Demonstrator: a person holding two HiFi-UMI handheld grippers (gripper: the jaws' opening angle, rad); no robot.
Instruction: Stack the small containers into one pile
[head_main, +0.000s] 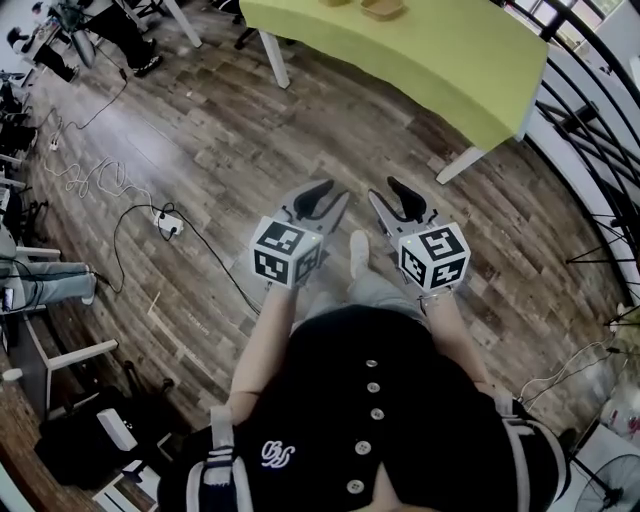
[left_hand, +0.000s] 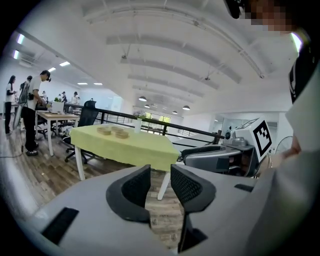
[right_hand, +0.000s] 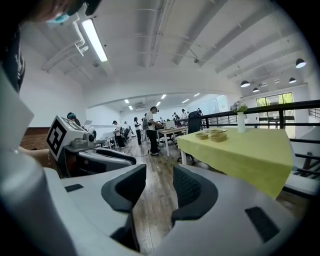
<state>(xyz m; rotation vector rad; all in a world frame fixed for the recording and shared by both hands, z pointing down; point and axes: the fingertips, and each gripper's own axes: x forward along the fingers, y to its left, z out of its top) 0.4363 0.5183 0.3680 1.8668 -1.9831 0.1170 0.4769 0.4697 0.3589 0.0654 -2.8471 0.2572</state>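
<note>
Nothing legible: just black-and-white square markers (head_main: 285, 250) on both tools and a curly white emblem (head_main: 277, 455) on the dark shirt (head_main: 400, 420), too small to read. The left gripper (head_main: 325, 195) and right gripper (head_main: 400, 203) point side by side toward twelve o'clock, tilted slightly down, jaws parted and empty. The small containers (head_main: 383, 8) sit at twelve o'clock on the green table (head_main: 440, 60), well apart from both.

Head view looks steeply down; both gripper views face level, low, sharing the far green table (left_hand: 130, 147).
</note>
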